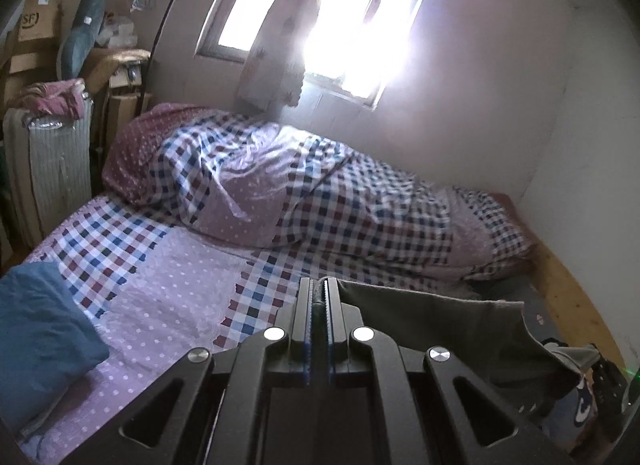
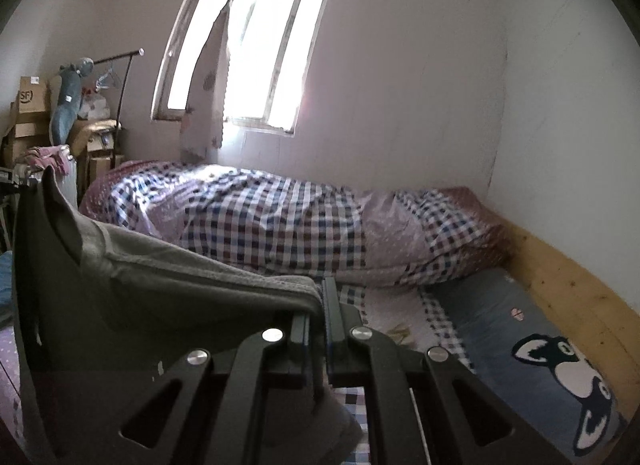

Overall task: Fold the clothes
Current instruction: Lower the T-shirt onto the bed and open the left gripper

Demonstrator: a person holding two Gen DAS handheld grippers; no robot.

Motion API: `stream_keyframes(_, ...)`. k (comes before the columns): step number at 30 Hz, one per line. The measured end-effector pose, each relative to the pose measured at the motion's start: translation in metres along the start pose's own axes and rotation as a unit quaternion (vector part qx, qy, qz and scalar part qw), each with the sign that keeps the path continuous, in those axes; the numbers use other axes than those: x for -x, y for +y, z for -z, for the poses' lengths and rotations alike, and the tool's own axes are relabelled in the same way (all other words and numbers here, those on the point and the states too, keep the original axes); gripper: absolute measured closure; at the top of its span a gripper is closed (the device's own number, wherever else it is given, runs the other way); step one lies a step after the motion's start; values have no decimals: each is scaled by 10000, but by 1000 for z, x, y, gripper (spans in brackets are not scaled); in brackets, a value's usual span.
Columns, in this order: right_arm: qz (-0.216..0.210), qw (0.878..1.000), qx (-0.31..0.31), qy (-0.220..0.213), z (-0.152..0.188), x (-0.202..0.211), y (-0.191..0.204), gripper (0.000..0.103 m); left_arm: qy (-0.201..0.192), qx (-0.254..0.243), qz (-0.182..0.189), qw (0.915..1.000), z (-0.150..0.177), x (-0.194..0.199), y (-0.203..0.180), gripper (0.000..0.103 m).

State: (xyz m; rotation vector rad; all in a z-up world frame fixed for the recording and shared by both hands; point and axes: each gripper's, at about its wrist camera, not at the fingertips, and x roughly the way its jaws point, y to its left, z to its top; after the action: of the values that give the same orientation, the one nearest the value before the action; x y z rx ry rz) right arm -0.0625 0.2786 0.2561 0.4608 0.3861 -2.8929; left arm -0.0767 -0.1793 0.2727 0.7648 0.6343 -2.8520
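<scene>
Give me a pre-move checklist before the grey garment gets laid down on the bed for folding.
1. Left gripper shut on the grey garment: ok, cloth sits pinched between its fingers.
2. Right gripper shut on the same garment: ok, a hemmed edge runs into its closed fingers.
3. Garment stretched flat between the two grippers: not ok, it sags and creases in both views.
4. Free space on the bedsheet ahead: ok, a bare patch lies in front of the rolled duvet.
5. Blue cloth clear of the landing spot: cannot tell, it lies at the sheet's left edge.
6. Which garment this is: cannot tell.
</scene>
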Motion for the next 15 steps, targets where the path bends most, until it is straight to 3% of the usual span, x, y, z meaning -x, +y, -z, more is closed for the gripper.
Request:
stream_keyframes(8,-393,9957,-192,817,9,-132,-3,99,484,0,-284,9984,0,-108,21,99)
stream_keyframes(15,-684,9829,-97,1707,52,-266,19,99,904,-54,-741,9931,36,-212,54,99)
